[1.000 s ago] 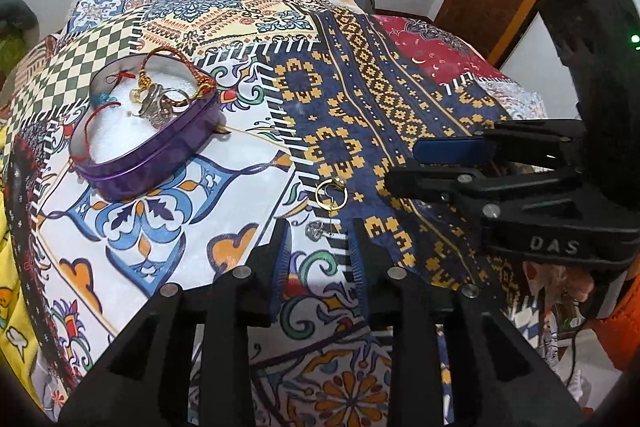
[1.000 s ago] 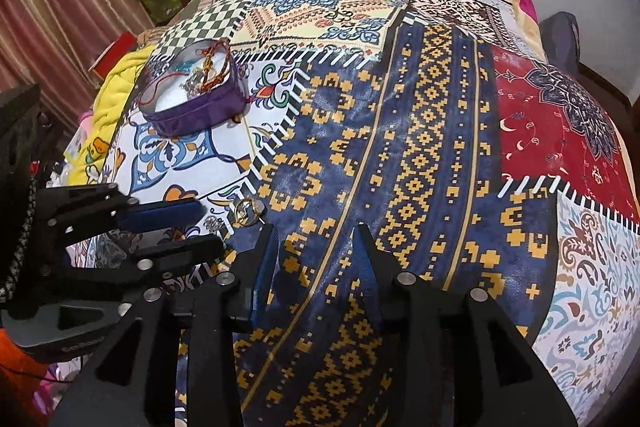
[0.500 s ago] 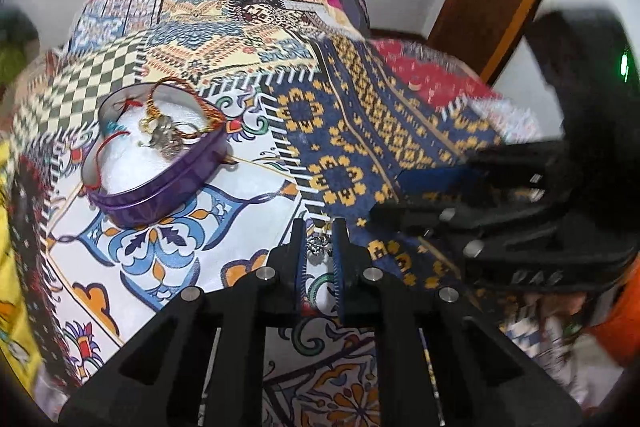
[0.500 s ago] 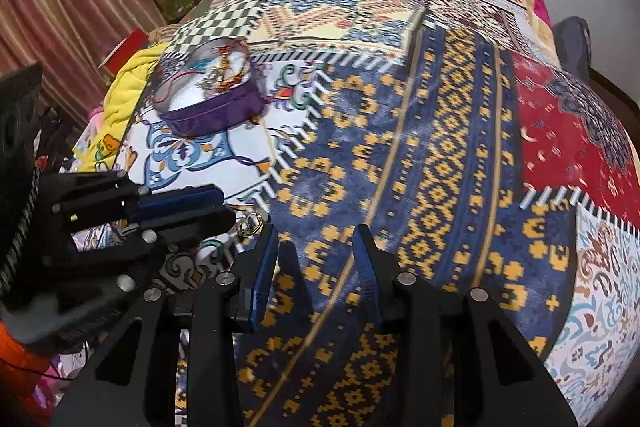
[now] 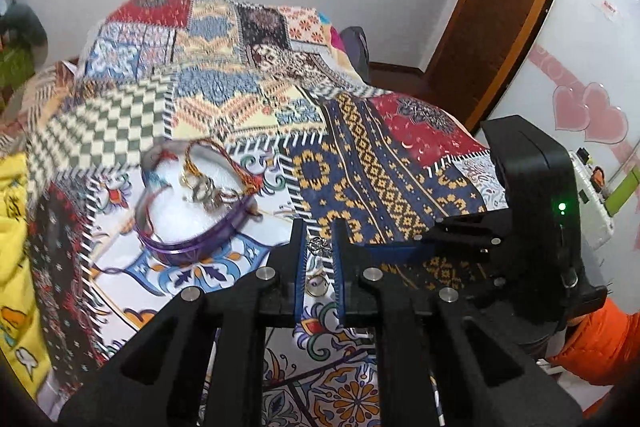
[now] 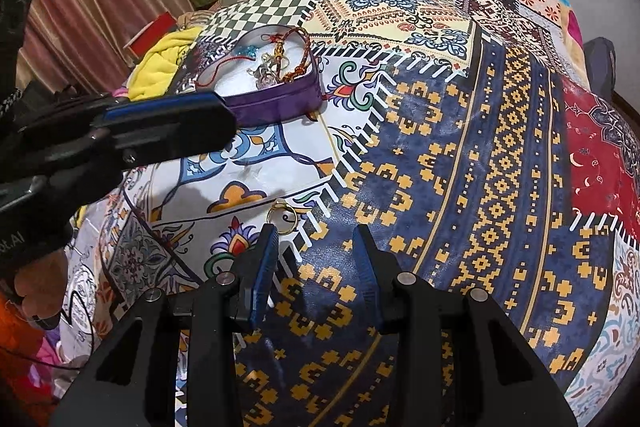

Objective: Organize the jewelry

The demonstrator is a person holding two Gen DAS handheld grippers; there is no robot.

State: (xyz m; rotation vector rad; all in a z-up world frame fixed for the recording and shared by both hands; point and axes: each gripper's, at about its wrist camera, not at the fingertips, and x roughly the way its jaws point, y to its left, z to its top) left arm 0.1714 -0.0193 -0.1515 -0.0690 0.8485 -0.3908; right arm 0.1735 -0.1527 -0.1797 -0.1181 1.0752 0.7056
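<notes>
A small silver ornament (image 5: 318, 246) is pinched between the tips of my left gripper (image 5: 318, 243), which is shut on it and held above the bedspread. Below it, seen through the gap between the fingers, a gold ring (image 5: 318, 285) lies on the cloth. The same gold ring (image 6: 282, 217) sits just ahead of my right gripper (image 6: 316, 231), which is open and holds nothing. A purple heart-shaped box (image 5: 192, 247) with bracelets and red threads on white padding stands to the left. In the right wrist view the purple box (image 6: 276, 103) lies beyond the left gripper (image 6: 228, 123).
A patchwork bedspread (image 6: 480, 147) covers the whole bed. Yellow cloth (image 5: 16, 227) hangs at its left edge. A wooden door (image 5: 500, 7) and a white cabinet with heart stickers (image 5: 580, 99) stand to the right. An orange sleeve (image 5: 600, 347) shows behind the right gripper.
My left gripper closed on the silver ornament and lifted it off the bedspread. The gold ring stayed on the cloth. The right gripper shifted slightly and stayed open.
</notes>
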